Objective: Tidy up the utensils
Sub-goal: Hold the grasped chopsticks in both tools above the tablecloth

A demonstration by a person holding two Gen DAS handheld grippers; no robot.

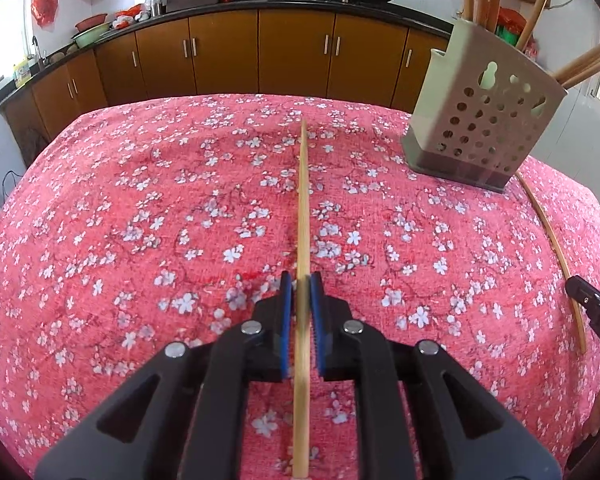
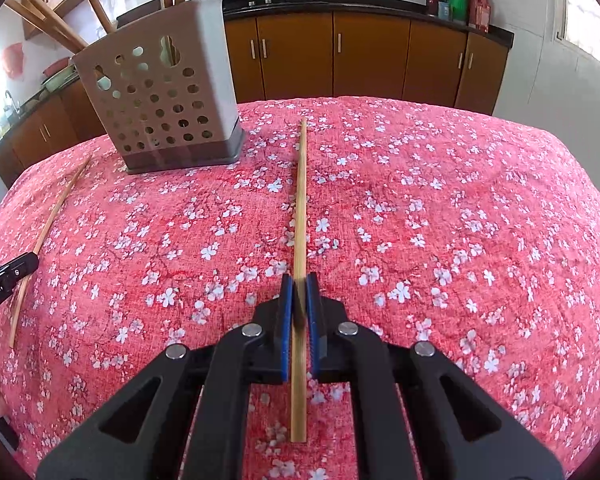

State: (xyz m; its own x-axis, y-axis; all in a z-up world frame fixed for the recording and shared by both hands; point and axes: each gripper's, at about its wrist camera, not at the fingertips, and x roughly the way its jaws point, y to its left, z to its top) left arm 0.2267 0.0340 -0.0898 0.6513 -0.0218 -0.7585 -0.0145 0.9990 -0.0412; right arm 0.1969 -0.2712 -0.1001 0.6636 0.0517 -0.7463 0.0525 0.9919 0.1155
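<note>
My left gripper [image 1: 300,280] is shut on a bamboo chopstick [image 1: 304,208] that runs forward between its blue pads over the floral tablecloth. My right gripper [image 2: 299,280] is shut on a second bamboo chopstick [image 2: 300,200], also pointing forward. A beige perforated utensil holder [image 1: 484,120] with several chopsticks standing in it sits at the far right in the left wrist view and at the far left in the right wrist view [image 2: 160,96]. Each gripper's held chopstick shows at the other view's edge: [image 1: 556,248], [image 2: 48,220].
The table is covered by a red cloth with white blossoms [image 1: 140,220]. Brown kitchen cabinets [image 1: 260,52] and a dark counter with woks stand behind the table. The right gripper's tip [image 1: 596,312] shows at the left view's right edge; the left gripper's tip [image 2: 8,276] shows at the right view's left edge.
</note>
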